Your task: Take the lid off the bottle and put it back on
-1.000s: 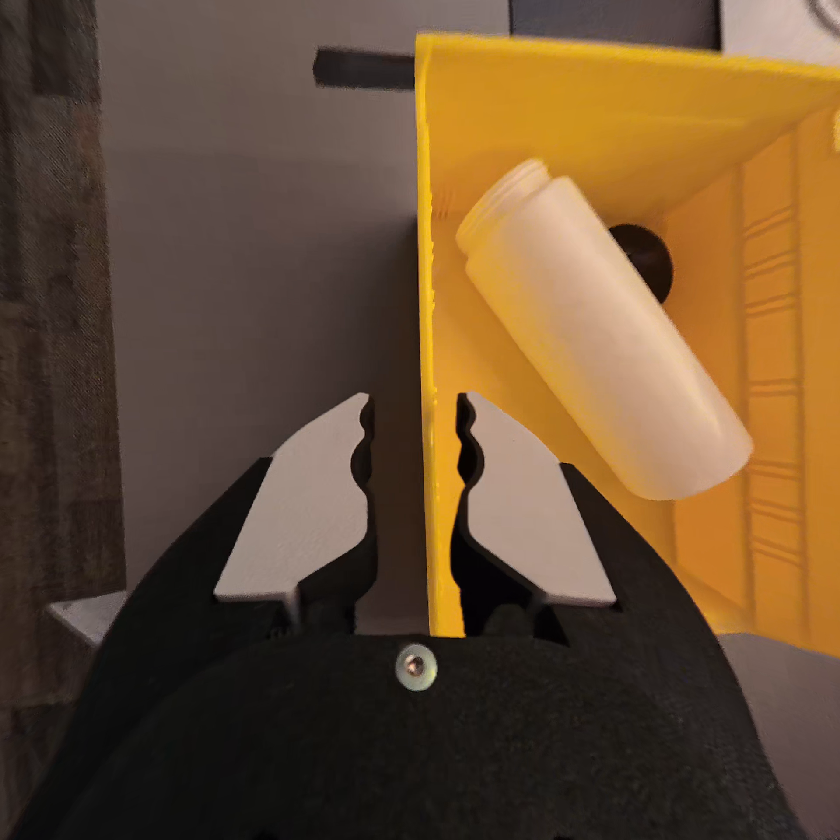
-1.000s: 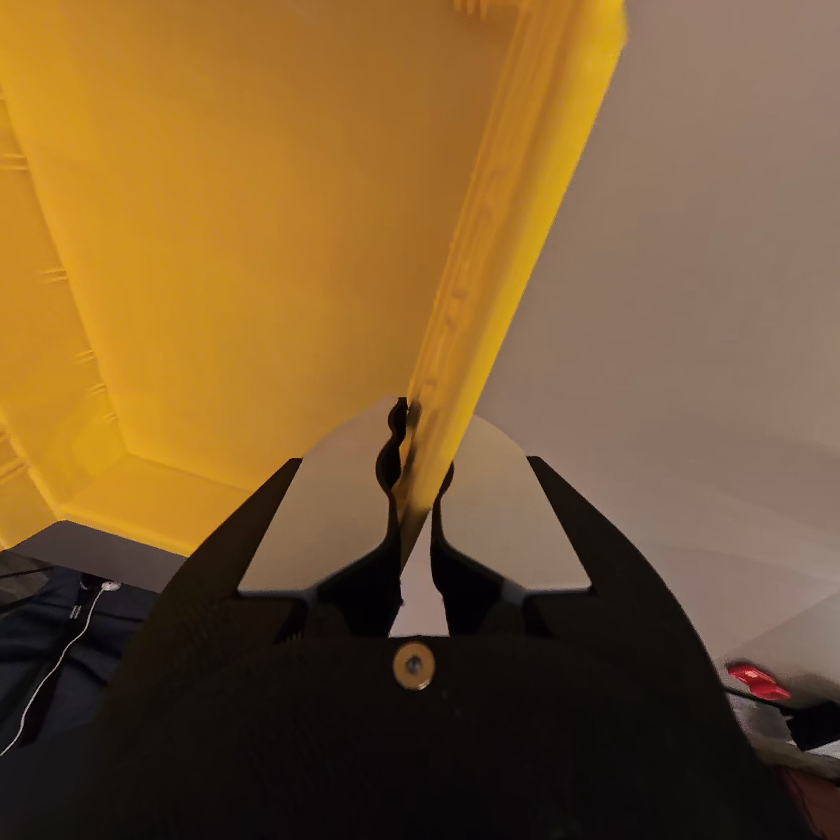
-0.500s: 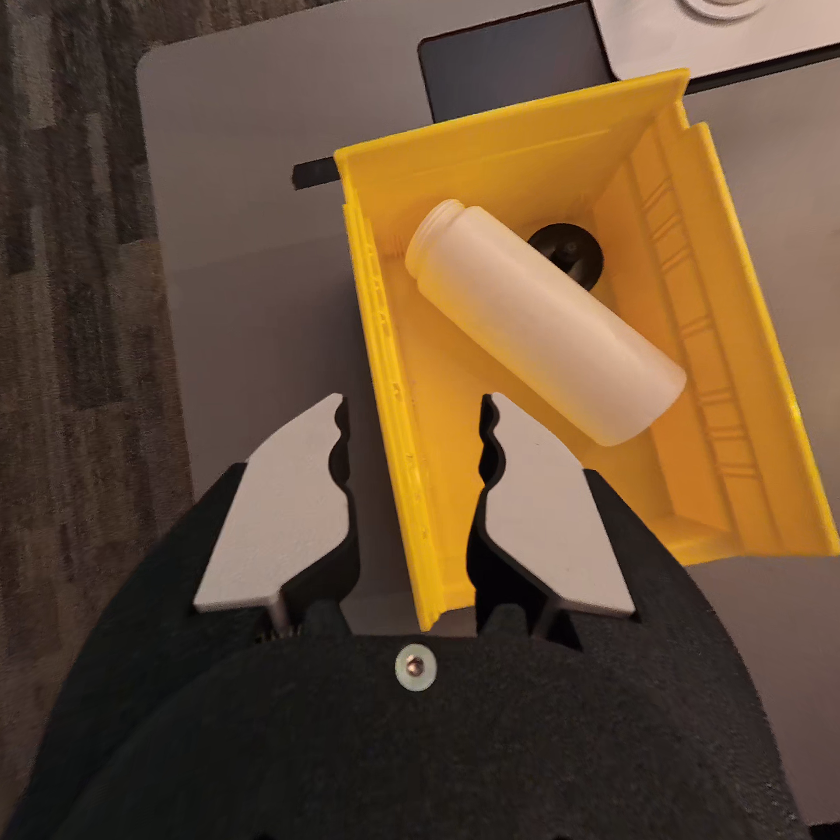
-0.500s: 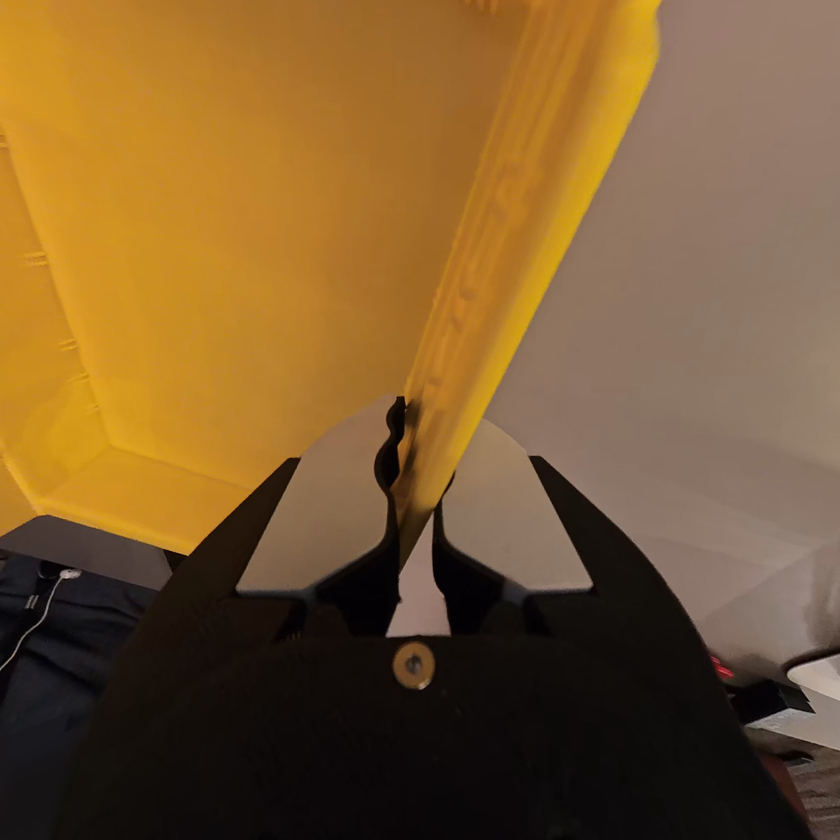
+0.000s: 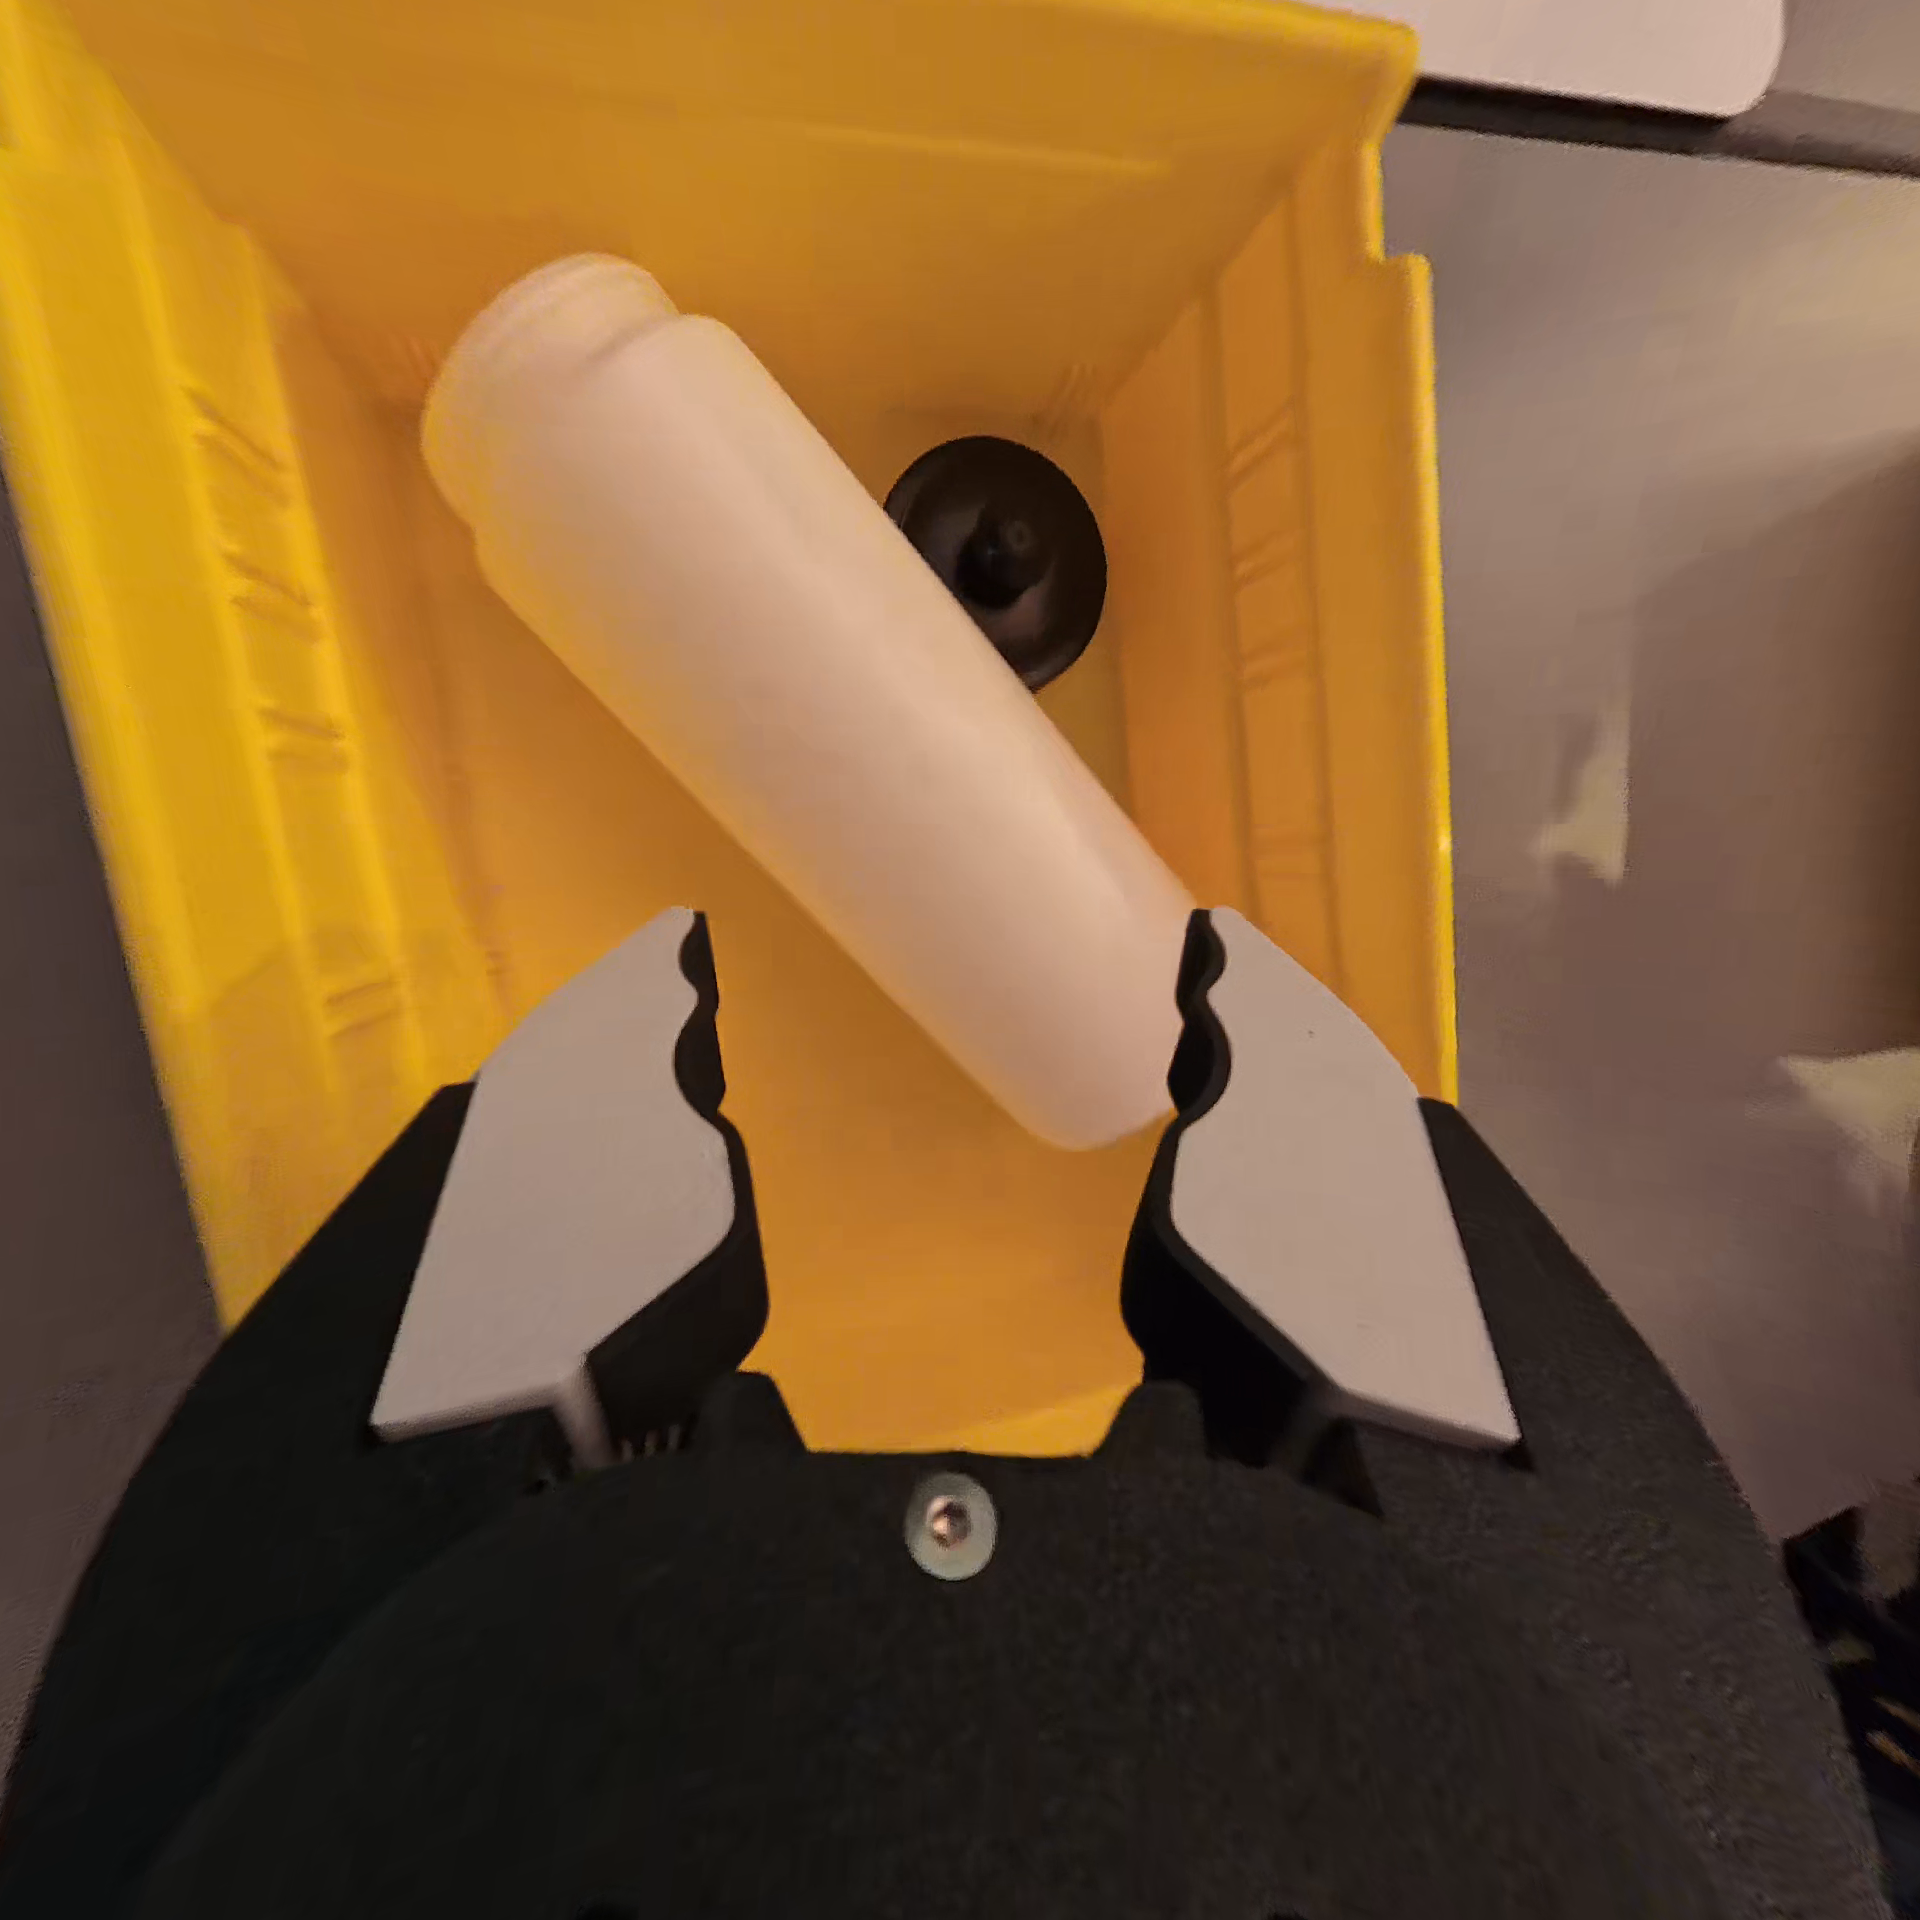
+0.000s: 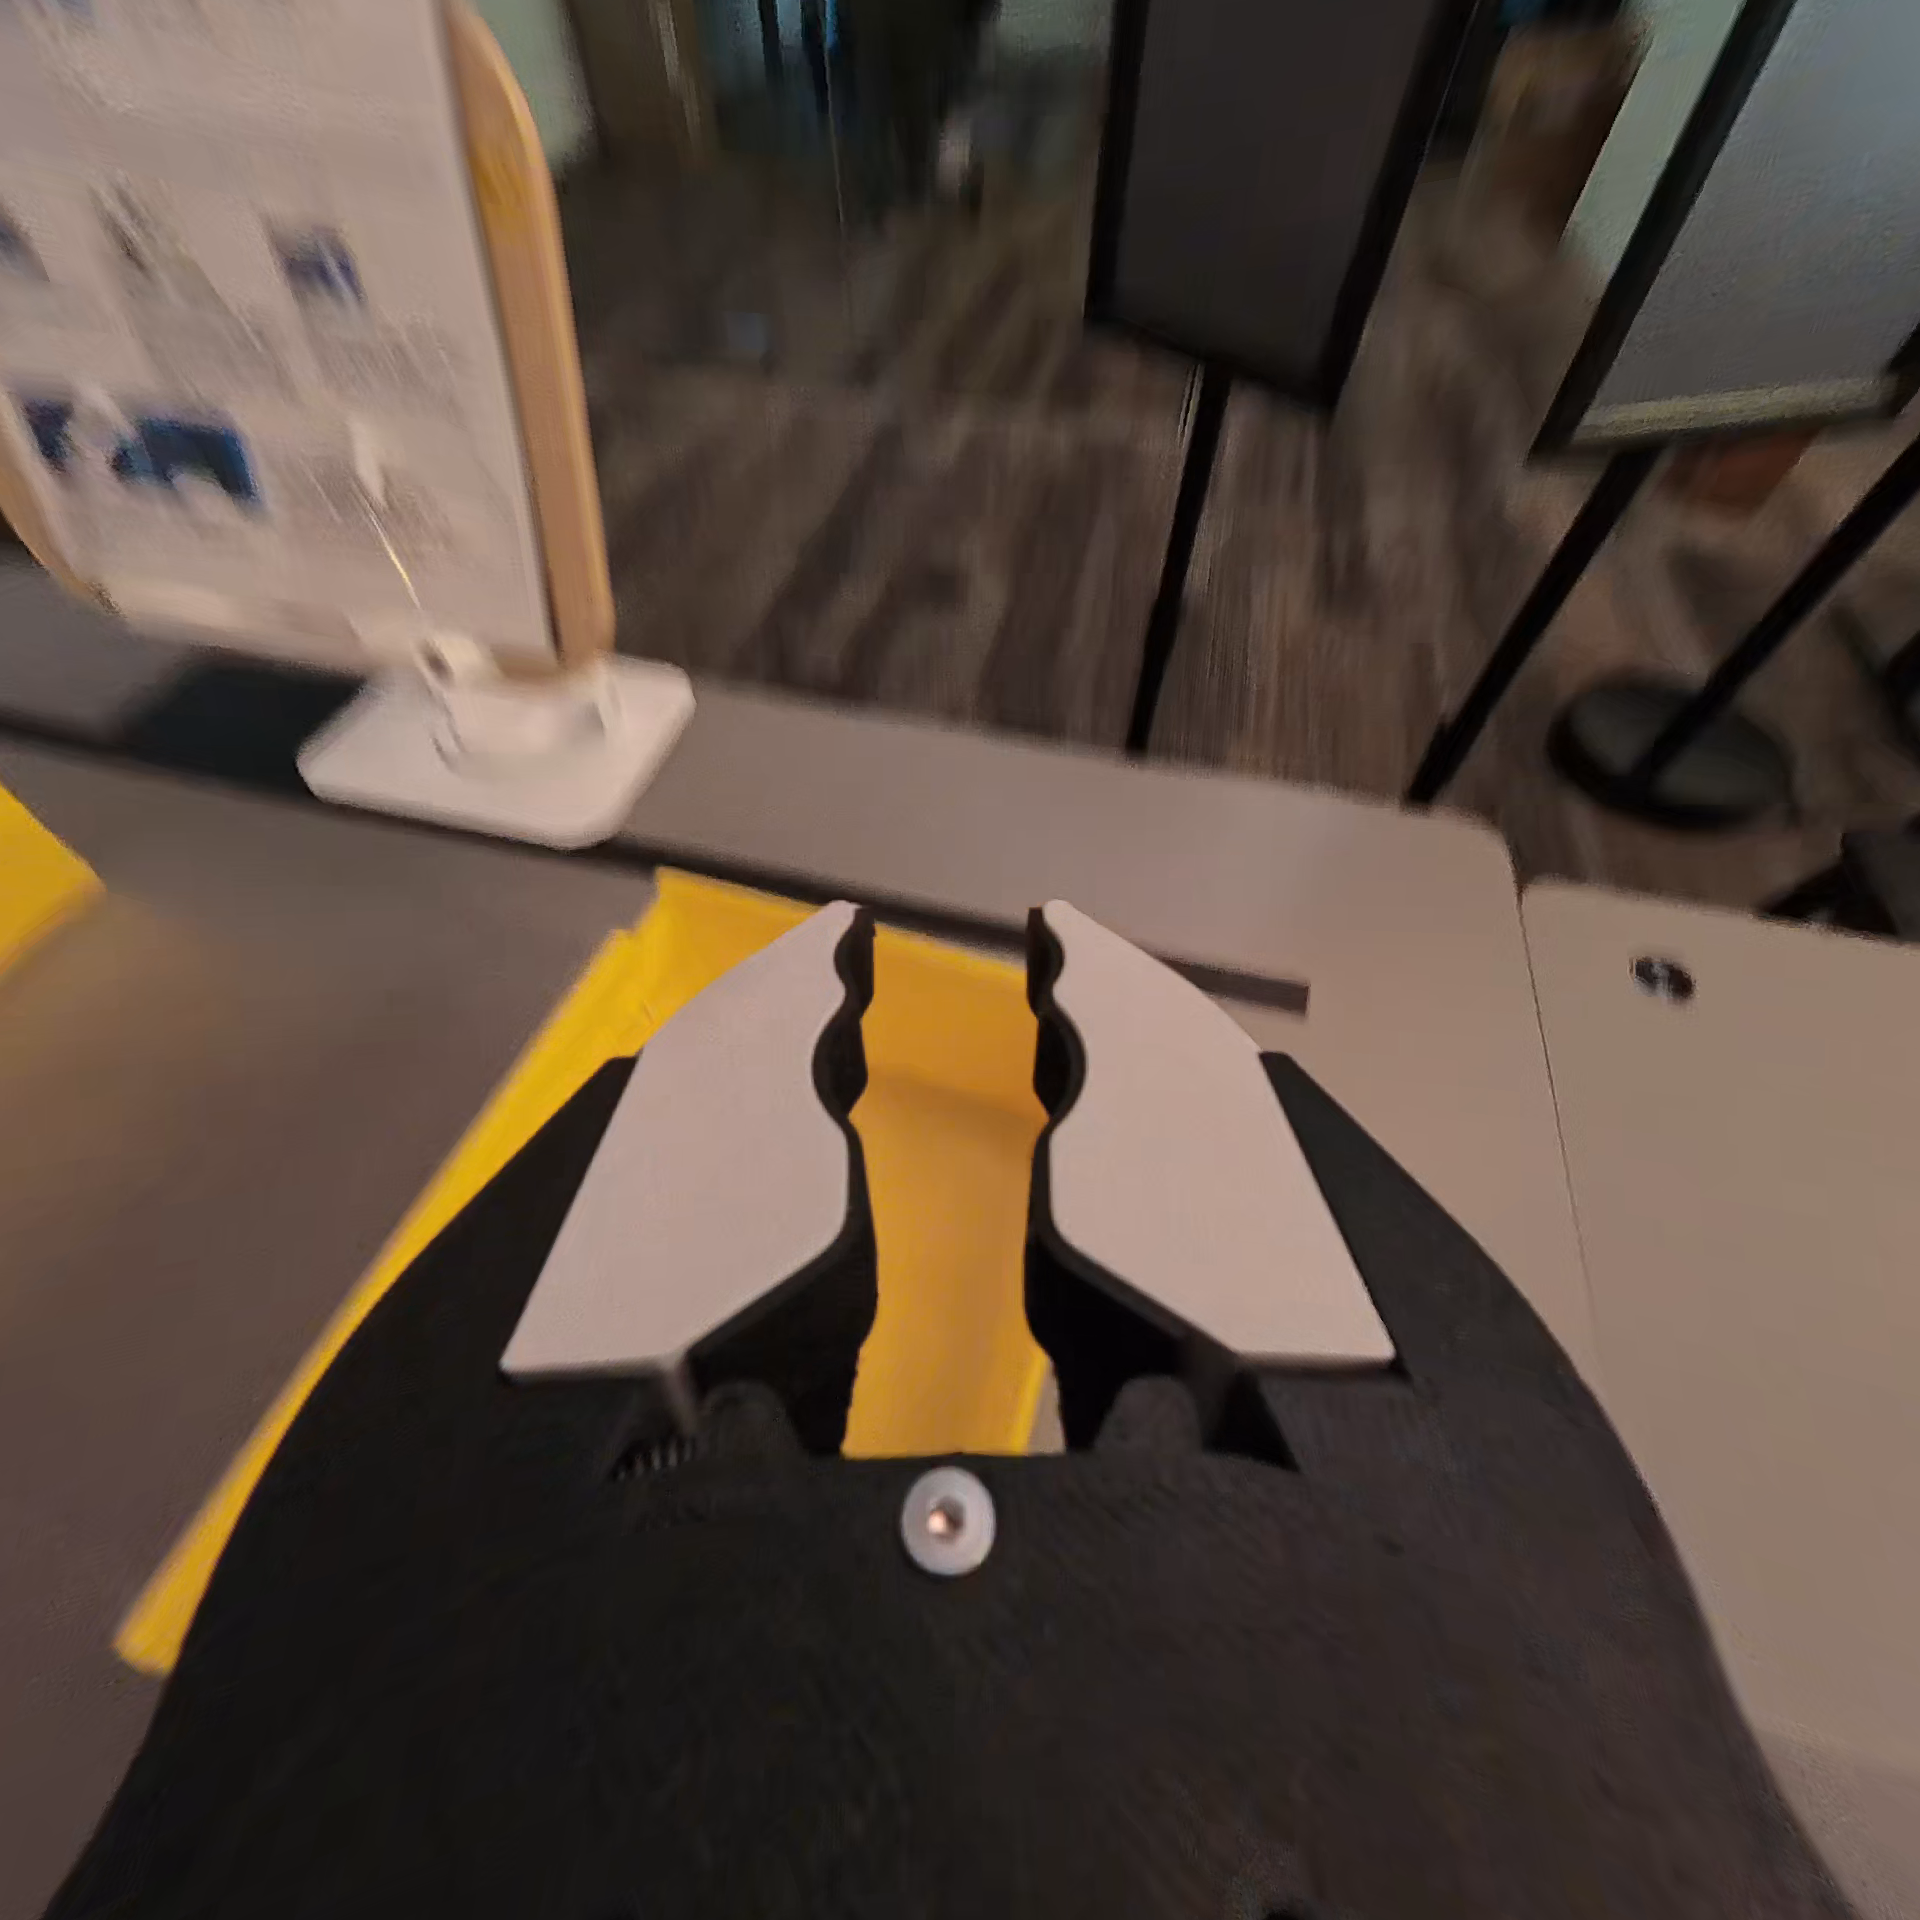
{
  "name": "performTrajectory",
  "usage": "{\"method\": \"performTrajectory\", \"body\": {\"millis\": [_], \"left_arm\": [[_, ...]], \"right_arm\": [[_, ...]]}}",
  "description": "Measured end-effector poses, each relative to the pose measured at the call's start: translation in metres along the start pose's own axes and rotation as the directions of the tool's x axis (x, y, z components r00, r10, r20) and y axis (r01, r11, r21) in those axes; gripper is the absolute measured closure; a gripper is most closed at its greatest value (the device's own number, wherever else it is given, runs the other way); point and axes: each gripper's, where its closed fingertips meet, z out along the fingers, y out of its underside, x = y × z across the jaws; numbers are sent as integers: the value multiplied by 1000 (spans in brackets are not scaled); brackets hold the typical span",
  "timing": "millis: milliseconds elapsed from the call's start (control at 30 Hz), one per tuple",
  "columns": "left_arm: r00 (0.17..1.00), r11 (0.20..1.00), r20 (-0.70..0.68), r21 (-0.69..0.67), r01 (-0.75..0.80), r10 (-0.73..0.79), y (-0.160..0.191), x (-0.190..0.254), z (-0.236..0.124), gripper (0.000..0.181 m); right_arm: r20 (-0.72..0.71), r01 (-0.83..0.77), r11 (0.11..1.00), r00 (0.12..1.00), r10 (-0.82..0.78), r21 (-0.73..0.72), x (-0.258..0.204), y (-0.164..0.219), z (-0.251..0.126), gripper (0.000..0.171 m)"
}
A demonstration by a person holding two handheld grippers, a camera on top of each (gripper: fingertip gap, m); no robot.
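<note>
A grey tabletop [image 6: 1091, 831] carries a yellow plastic bin [image 5: 260, 727], which fills most of the left wrist view and shows again as a yellow corner under the right gripper in the right wrist view. Inside the bin a translucent white bottle [image 5: 790, 675] lies on its side, set diagonally, its open threaded neck toward the far left corner and its base toward the near right. The black lid [image 5: 1023, 561] rests on the bin floor just behind the bottle, partly hidden by the bottle's body and near the far right wall. The left gripper [image 5: 940, 1029] hangs over the near end of the bin with its jaws spread wide and nothing held; the bottle's base sits between the fingers, right against the inner edge of the right-hand one, though actual contact cannot be judged. The right gripper [image 6: 948, 997] hovers above the bin's edge, jaws parted a little and empty. Farther back on the table a blurred white stand [image 6: 499, 748] holds a printed board.
</note>
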Motion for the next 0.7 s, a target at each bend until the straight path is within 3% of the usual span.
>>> {"method": "performTrajectory", "body": {"millis": [100,167,300,500,700], "left_arm": [[992,989,41,-94,119,-115,-3,-5,24,95],[983,977,95,-130,172,-160,-5,-13,35,89],[966,958,125,-149,245,-228,-16,-17,48,90],[942,938,296,-251,239,-160,-11,-31,64,87],[935,920,294,-271,282,-200,-8,-32,63,88]], "right_arm": [[28,-33,978,999,28,204,-27,-33,-25,140],[61,-17,969,998,3,247,-44,-40,-29,140],[120,10,976,992,-37,217,-61,-31,-19,140],[246,34,997,968,-48,63,-71,-2,8,140],[279,72,997,957,-73,12,-83,8,22,140]]}}
